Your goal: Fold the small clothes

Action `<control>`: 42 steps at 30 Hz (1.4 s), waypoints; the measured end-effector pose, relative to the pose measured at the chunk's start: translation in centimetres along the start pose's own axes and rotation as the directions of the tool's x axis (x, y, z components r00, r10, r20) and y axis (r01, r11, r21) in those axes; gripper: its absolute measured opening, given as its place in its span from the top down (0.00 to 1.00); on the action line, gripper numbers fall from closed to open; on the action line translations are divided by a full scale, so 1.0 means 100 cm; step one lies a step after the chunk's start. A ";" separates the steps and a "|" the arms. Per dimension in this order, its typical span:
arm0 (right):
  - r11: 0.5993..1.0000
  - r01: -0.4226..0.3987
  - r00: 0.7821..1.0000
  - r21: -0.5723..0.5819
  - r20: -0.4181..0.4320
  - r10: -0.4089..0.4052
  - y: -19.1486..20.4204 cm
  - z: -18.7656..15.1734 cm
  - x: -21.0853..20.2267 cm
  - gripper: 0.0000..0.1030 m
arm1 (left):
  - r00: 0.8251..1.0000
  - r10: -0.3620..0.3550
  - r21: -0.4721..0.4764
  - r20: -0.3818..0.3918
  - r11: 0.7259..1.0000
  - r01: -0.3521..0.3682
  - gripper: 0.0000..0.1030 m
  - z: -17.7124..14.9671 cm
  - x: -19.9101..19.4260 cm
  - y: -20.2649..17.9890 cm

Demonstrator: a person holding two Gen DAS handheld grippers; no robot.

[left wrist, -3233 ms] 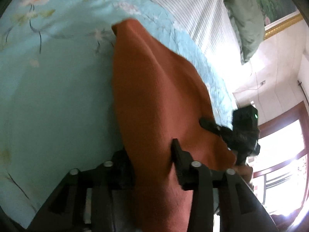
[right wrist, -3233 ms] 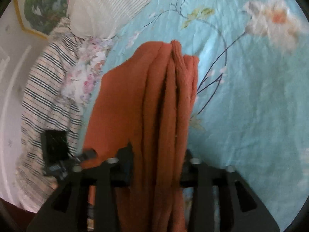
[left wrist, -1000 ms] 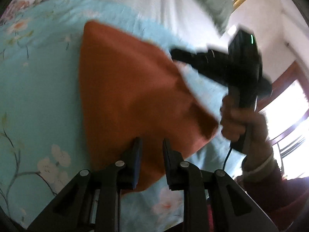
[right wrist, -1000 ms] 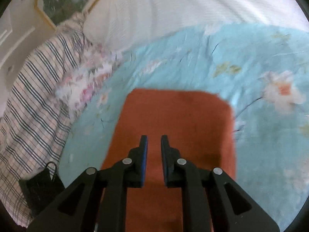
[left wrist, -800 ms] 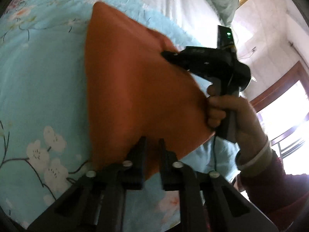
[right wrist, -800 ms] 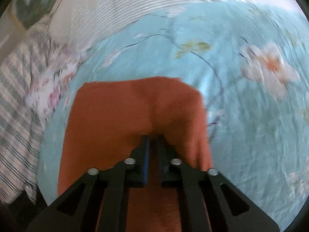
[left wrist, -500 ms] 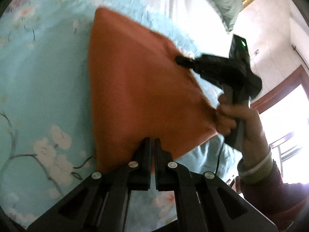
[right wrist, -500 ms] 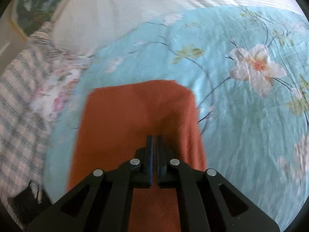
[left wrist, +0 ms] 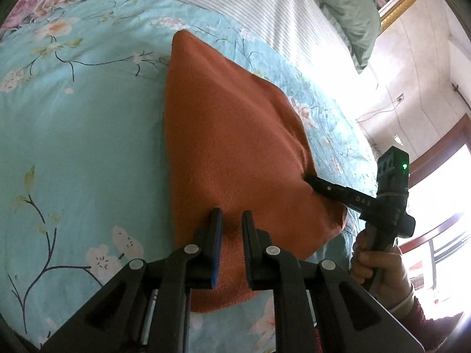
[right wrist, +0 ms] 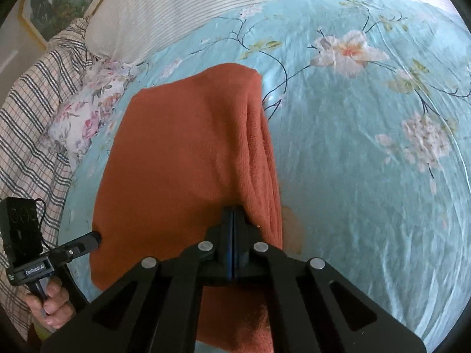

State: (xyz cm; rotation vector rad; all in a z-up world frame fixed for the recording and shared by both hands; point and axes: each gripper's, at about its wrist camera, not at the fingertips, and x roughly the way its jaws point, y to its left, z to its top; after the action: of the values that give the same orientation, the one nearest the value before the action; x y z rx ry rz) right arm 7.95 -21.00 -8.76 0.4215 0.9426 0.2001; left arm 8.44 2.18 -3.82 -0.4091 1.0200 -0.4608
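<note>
A folded rust-orange cloth (left wrist: pixel 232 147) lies on the light blue floral bedspread (left wrist: pixel 73 135); it also shows in the right wrist view (right wrist: pixel 182 158). My left gripper (left wrist: pixel 232 220) hovers over the cloth's near edge with its jaws slightly apart and nothing between them. My right gripper (right wrist: pixel 233 214) has its jaws together, tips pressed against the cloth's near right part, with no cloth visibly between them. In the left wrist view the right gripper (left wrist: pixel 312 181) touches the cloth's right edge. In the right wrist view the left gripper (right wrist: pixel 95 238) is at the cloth's left edge.
A striped white pillow (left wrist: pixel 265 8) and a green pillow (left wrist: pixel 344 6) lie at the bed's head. A plaid blanket (right wrist: pixel 32 111) and a floral cloth (right wrist: pixel 91 111) lie at the bed's left side. A window and wall (left wrist: pixel 426 117) are to the right.
The left gripper's jaws have opened slightly since half a second ago. The right gripper's jaws closed over the last second and moved down against the cloth. The cloth now lies folded on the bed.
</note>
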 end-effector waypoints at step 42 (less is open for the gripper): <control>0.987 0.025 0.996 -0.159 0.085 -0.011 0.032 -0.095 -0.097 0.22 | 0.896 0.431 0.071 0.108 0.895 -0.439 0.16 -0.088 -0.049 -0.041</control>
State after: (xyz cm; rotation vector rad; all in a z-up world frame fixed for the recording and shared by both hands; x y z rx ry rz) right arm -5.35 -18.98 -5.14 0.2713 0.8403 0.2380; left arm -2.18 0.43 -2.21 -0.1062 0.9636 -0.0823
